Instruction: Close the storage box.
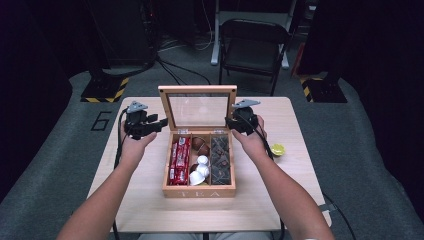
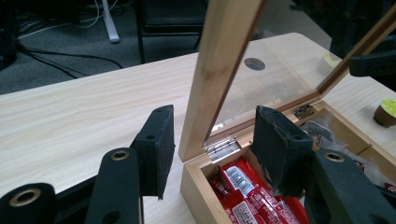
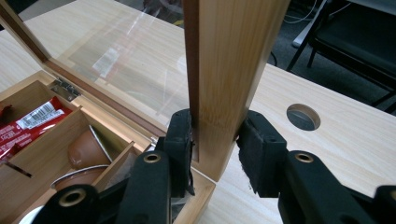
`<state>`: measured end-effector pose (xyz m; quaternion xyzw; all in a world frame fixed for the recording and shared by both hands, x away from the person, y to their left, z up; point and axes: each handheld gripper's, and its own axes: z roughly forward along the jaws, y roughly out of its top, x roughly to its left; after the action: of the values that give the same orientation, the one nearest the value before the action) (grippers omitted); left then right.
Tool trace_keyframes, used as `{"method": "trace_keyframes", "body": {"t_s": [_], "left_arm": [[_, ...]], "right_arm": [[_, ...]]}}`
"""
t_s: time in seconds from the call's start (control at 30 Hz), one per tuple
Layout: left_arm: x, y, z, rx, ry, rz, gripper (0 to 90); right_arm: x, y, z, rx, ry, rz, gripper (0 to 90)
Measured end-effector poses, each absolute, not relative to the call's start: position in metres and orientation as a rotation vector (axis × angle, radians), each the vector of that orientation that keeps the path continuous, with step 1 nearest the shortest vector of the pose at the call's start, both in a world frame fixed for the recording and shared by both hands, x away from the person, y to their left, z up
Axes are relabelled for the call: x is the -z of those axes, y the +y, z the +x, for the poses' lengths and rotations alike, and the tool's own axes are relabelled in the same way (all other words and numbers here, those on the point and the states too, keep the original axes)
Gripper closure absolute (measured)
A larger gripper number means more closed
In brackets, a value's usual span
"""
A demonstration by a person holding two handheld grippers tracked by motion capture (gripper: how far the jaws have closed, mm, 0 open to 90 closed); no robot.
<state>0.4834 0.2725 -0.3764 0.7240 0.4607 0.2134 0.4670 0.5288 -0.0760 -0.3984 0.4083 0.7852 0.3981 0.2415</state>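
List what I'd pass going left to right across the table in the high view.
Left hand-held gripper → red packets → white and brown capsules → dark packets → right hand-held gripper → lime-topped capsule.

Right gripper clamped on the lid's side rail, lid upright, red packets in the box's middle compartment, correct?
Not quite. The high view shows the red packets in the leftmost compartment of the box; the middle one holds capsules. The rest stands: the right gripper is clamped on the side rail of the upright lid.
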Motion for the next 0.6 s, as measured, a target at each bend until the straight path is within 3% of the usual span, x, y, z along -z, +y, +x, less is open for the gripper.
{"method": "trace_keyframes", "body": {"t_s": [0.27,0.6], "left_arm": [[0.362,0.265,0.477,-0.522,1.069,1.78,48.9],[0.348,0.265,0.462,-0.485,1.033,1.747,58.6]], "right_arm": [[0.399,-0.077,0.518,-1.144,2.139,1.137,58.6],[0.397,-0.084,0.499,-1.196,2.151,1.109,55.0]]}}
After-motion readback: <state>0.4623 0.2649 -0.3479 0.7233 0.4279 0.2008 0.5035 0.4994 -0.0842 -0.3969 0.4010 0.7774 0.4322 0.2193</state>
